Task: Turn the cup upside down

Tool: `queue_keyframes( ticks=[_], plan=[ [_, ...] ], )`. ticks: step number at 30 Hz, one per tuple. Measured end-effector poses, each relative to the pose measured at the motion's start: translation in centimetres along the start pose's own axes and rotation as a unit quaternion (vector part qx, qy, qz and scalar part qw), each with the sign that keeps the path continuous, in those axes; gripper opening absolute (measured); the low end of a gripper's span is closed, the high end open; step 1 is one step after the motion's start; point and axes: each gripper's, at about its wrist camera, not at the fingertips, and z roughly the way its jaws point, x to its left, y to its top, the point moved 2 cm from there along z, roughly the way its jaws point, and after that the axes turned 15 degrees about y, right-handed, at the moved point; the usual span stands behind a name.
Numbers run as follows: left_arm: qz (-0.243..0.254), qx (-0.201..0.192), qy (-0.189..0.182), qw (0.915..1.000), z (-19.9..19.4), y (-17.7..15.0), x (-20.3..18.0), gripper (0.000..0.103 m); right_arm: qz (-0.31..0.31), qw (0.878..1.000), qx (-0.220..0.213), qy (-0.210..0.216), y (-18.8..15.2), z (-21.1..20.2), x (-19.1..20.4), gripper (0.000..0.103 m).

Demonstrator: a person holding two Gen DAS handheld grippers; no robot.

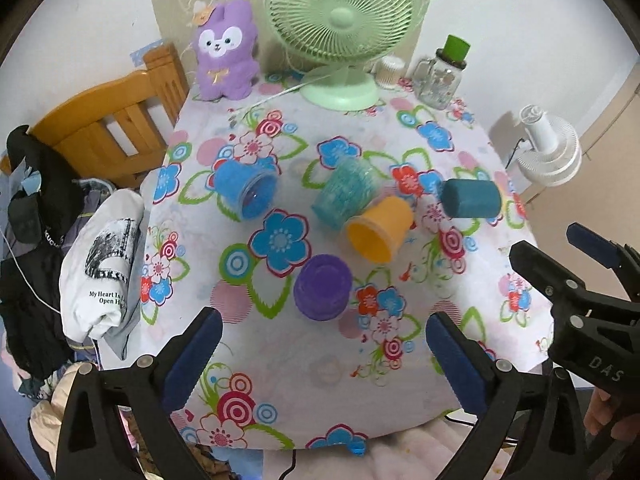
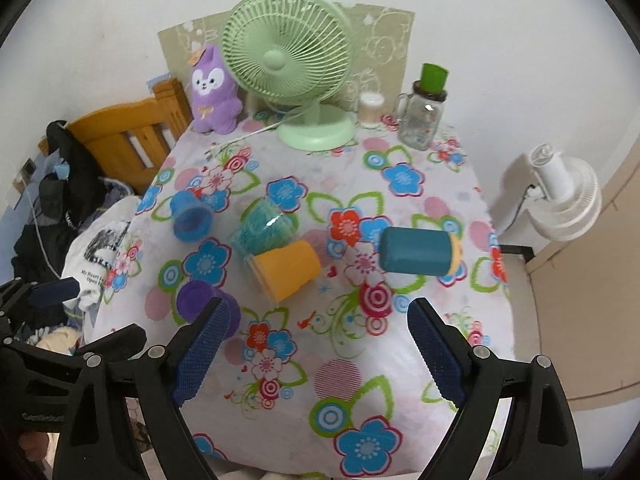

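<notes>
Several cups sit on the floral tablecloth (image 1: 280, 360). A purple cup (image 1: 322, 288) (image 2: 200, 300) stands upside down near the front. An orange cup (image 1: 378, 229) (image 2: 286, 270), a clear teal cup (image 1: 346, 192) (image 2: 264, 229), a blue cup (image 1: 246, 190) (image 2: 190, 218) and a dark teal cup (image 1: 471, 198) (image 2: 418, 251) lie on their sides. My left gripper (image 1: 324, 340) is open and empty, just in front of the purple cup. My right gripper (image 2: 316, 320) is open and empty, in front of the orange cup; it also shows in the left wrist view (image 1: 560, 252).
A green table fan (image 1: 340, 32), a purple plush toy (image 1: 226, 50), a small white cup (image 1: 390, 70) and a glass jar with a green cup on top (image 1: 440, 76) stand at the back. A wooden chair (image 1: 116, 128) with clothes is left. A white fan (image 1: 548, 148) is right.
</notes>
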Motion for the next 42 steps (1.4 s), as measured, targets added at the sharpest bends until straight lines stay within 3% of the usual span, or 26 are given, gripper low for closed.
queue_keyframes(
  ticks=[19, 42],
  plan=[
    [-0.010, -0.044, 0.016, 0.9989, -3.6, -0.2, 0.3, 0.103, 0.028, 0.999, -0.039, -0.013, -0.3, -3.5, 0.0, 0.095],
    [-0.009, -0.059, 0.019, 0.9981, -4.5, -1.0, -0.2, 0.103, 0.022, 0.998, -0.053, -0.026, -1.2, -4.8, 0.5, 0.096]
  ],
)
